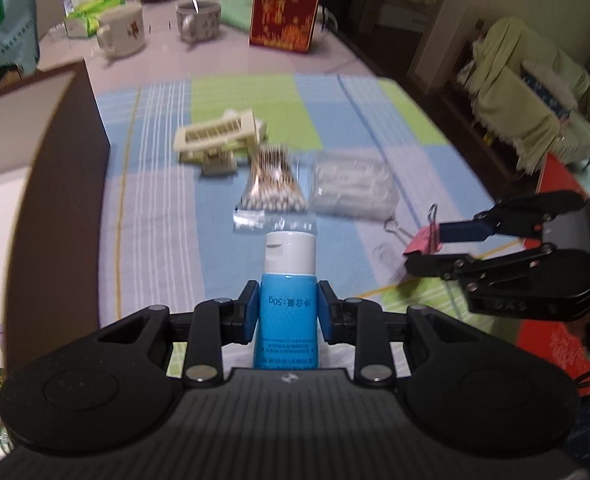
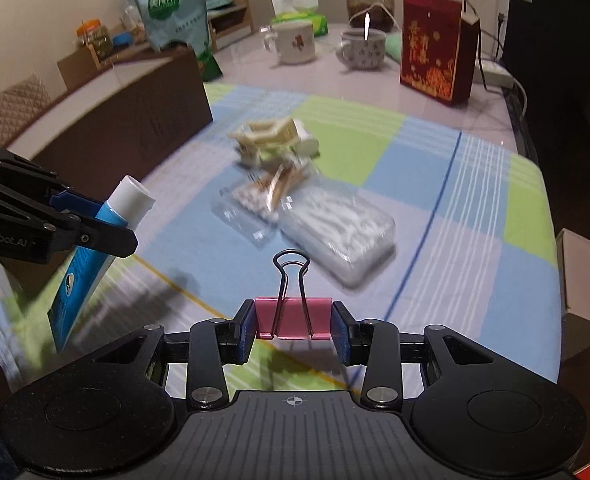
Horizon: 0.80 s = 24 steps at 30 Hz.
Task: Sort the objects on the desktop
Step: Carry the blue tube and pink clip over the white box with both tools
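Note:
My left gripper is shut on a blue tube with a white cap, held above the checked cloth; the same tube hangs tilted at the left of the right wrist view. My right gripper is shut on a pink binder clip whose wire handles point up; the clip shows at the right of the left wrist view. On the cloth ahead lie a bag of cotton swabs, a clear box of white sticks and a cream plastic holder.
A brown cardboard box stands along the left of the cloth. Behind are two mugs, a red gift box, a tissue pack, a jar and a green bag. A small white box sits off the right edge.

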{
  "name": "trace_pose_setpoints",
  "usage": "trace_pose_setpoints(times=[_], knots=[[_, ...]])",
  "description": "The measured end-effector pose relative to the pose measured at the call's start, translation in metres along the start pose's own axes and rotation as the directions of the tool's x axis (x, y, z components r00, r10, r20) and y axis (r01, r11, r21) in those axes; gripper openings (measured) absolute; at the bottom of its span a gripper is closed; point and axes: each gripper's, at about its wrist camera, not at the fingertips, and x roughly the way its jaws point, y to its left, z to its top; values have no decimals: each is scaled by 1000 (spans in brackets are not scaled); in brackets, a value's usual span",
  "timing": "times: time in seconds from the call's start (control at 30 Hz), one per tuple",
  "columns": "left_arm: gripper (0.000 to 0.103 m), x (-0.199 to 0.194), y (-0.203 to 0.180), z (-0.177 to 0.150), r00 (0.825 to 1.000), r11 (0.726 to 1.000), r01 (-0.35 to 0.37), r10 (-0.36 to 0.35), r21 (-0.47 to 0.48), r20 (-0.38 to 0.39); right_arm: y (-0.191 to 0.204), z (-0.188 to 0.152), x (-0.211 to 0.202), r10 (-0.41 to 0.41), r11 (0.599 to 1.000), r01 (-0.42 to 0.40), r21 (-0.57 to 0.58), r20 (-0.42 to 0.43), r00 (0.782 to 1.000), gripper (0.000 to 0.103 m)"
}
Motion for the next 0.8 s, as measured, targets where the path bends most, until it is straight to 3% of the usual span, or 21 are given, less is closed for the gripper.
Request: trace_pose_setpoints(times=[0.33,0.8], knots=[[25,-72,22,25,987,1000,20,-22,13,160,36,34,-20,11,1000,-12,26,65,998,38],[25,-148,103,29,965,999,-28,23,15,262,101,86,-20,-25,994,15,110,86,996,38]])
